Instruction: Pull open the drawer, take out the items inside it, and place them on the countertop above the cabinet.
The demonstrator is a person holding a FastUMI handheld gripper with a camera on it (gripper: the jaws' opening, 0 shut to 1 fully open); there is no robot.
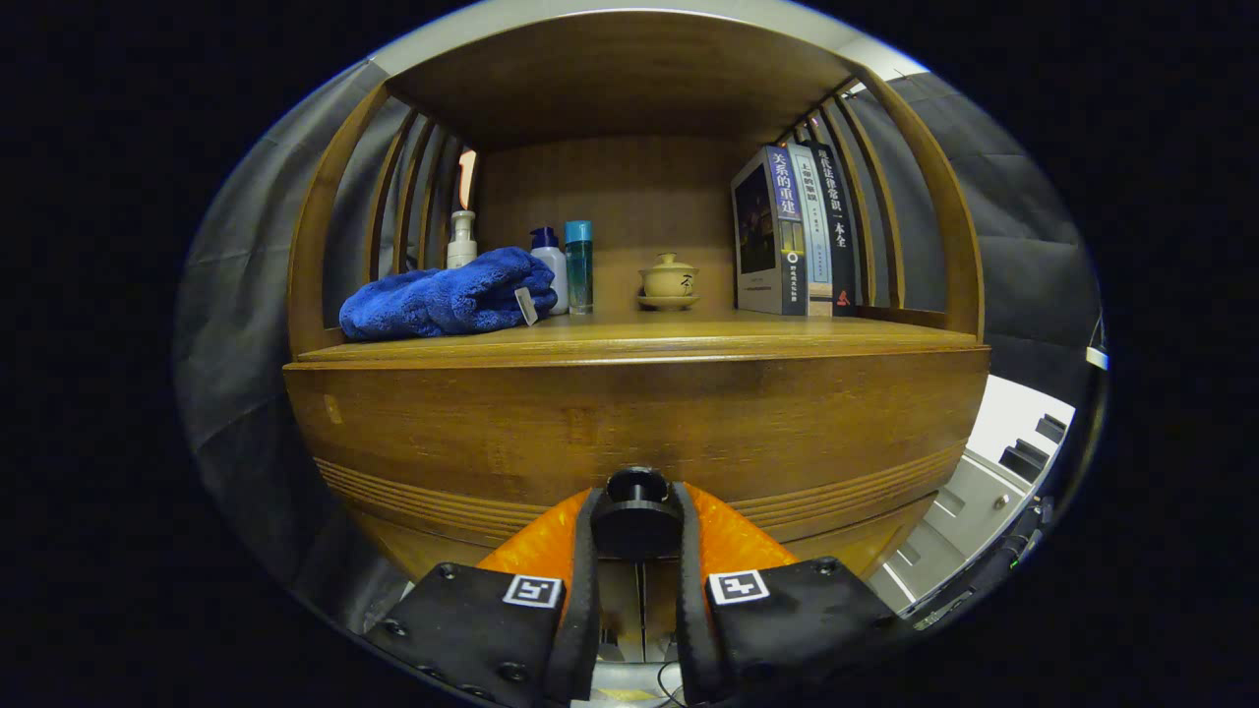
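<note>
A wooden cabinet fills the scene, its drawer front (pixel 629 423) right ahead of me. A round black knob (pixel 636 511) juts from the drawer's lower middle. My gripper (pixel 636 526) has its orange fingers (pixel 536 546) closed against both sides of that knob. The drawer looks flush with the cabinet, its inside hidden. Above it lies the wooden countertop (pixel 689 334), with a folded blue towel (pixel 448 295) at its left.
On the countertop stand a white pump bottle (pixel 461 239), a white bottle with a blue cap (pixel 548 267), a teal bottle (pixel 579 265), a small lidded ceramic cup (pixel 669 281) and upright books (pixel 792 231) at the right. Curved wooden slats frame the shelf sides.
</note>
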